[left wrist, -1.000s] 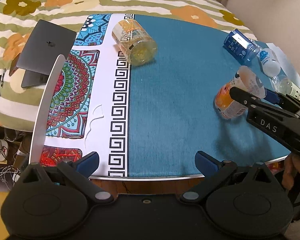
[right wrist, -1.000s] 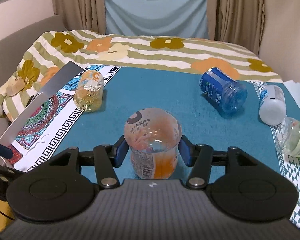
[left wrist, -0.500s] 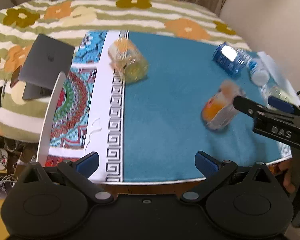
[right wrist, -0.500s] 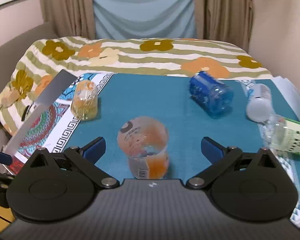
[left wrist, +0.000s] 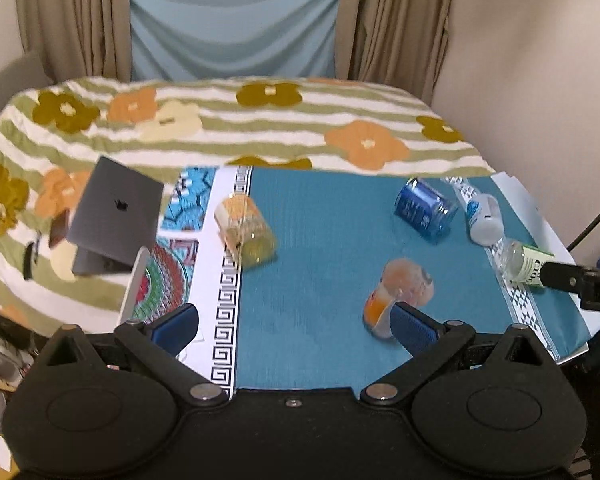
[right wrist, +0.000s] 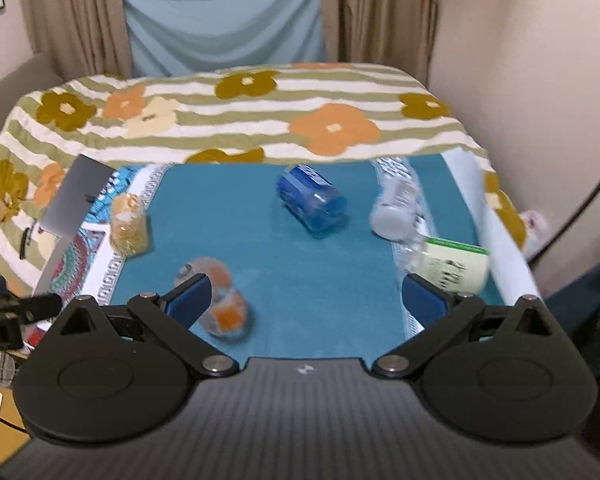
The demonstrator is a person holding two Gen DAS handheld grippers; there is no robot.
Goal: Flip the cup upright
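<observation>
The clear cup with an orange label [left wrist: 404, 284] stands on end on the blue tablecloth [left wrist: 320, 264], blurred, so which end is up is unclear. In the left wrist view it sits just beyond the right finger of my left gripper [left wrist: 294, 320], which is open and empty. In the right wrist view the orange cup [right wrist: 228, 312] is partly behind the left finger of my right gripper [right wrist: 306, 298], also open and holding nothing. A yellow cup [left wrist: 246, 232] and a blue cup [left wrist: 424, 208] lie on their sides farther back.
A white bottle [left wrist: 482, 218] and a green-labelled bottle [left wrist: 524, 260] lie at the table's right edge. A grey laptop [left wrist: 116, 208] stands half open at the left, by the patterned mat [left wrist: 164, 280]. A flowered blanket [left wrist: 260, 128] lies beyond. The wall is at the right.
My right gripper opened, let go of the orange cup, drew back and swung right. The left gripper pulled back and tilted up, so the cup now sits by its right finger.
</observation>
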